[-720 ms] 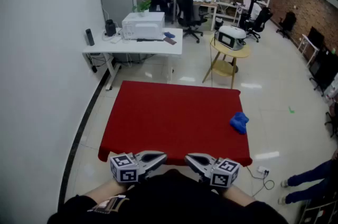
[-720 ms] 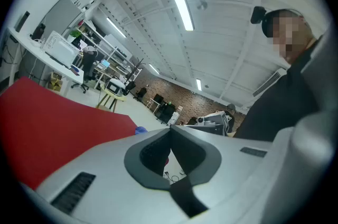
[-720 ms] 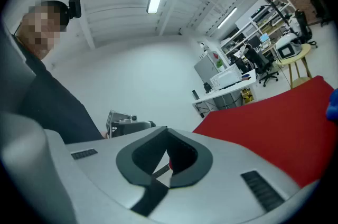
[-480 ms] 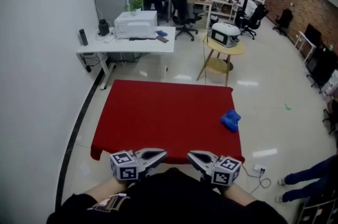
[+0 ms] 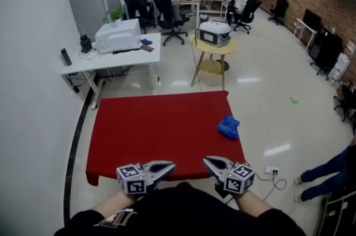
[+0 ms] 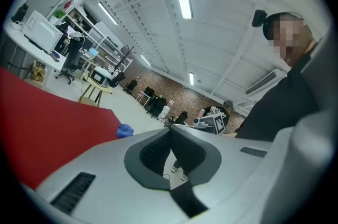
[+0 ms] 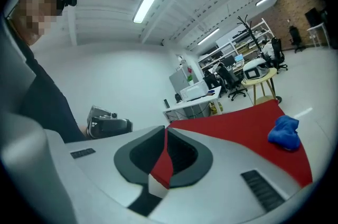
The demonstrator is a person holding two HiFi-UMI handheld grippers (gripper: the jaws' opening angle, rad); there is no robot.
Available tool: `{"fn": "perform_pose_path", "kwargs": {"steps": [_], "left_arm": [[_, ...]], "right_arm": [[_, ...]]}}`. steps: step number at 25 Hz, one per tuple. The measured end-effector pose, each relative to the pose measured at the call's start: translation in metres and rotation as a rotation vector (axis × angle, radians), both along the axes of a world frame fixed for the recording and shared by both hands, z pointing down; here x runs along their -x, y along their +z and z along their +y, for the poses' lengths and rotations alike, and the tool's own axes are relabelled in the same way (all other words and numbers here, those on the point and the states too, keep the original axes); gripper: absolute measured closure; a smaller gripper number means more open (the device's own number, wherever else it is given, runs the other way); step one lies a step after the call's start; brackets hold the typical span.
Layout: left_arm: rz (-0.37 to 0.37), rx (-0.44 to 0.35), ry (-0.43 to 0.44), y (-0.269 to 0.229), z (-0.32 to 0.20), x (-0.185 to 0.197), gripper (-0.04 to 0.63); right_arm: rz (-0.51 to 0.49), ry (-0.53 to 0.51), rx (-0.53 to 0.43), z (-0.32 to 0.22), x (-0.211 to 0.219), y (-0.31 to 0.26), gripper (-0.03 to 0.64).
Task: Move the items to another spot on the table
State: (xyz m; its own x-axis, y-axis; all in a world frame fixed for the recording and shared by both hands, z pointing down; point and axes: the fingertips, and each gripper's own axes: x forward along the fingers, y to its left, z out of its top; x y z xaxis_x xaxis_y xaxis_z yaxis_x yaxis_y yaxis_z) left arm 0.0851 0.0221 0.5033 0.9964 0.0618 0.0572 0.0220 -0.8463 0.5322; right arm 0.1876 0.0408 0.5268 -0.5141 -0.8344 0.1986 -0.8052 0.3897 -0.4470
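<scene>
A crumpled blue cloth (image 5: 228, 127) lies near the right edge of the red table (image 5: 144, 129). It also shows in the left gripper view as the blue cloth (image 6: 125, 131) and in the right gripper view as the blue cloth (image 7: 284, 132). Both grippers hover at the table's near edge, close to the person's body, tips turned toward each other. My left gripper (image 5: 171, 164) is shut with nothing in it, its tips meeting in its own view, left gripper (image 6: 170, 129). My right gripper (image 5: 206, 160) is likewise shut and empty, right gripper (image 7: 165, 129). The cloth is well away from both.
Beyond the table stand a white desk (image 5: 111, 54) with a printer and a round yellow side table (image 5: 214, 47) with an appliance on it. A person's legs (image 5: 325, 179) are at the right edge. A cable and socket strip (image 5: 271, 171) lie on the floor by the table's right corner.
The whole scene has slid left and down in the head view as the camera moved. Both grippers stay in front of the body, and the cloth keeps its place on the table.
</scene>
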Motion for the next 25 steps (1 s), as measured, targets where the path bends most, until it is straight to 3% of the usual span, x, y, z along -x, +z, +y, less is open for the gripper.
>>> {"fn": "perform_pose_path", "kwargs": {"steps": [5, 11, 19, 25], "left_arm": [[0.006, -0.006, 0.057, 0.006, -0.049, -0.015, 0.603], [-0.063, -0.051, 0.143, 0.029, -0.095, -0.065, 0.603], [-0.134, -0.11, 0.167, 0.063, -0.117, -0.213, 0.603], [-0.173, -0.134, 0.159, 0.103, -0.121, -0.329, 0.603]], "right_arm": [[0.131, 0.125, 0.074, -0.041, -0.036, 0.018, 0.594], [0.273, 0.242, 0.127, -0.089, -0.113, 0.055, 0.581], [0.402, 0.27, 0.239, -0.152, -0.254, 0.127, 0.384], [0.559, 0.141, 0.325, -0.198, -0.323, 0.192, 0.265]]}}
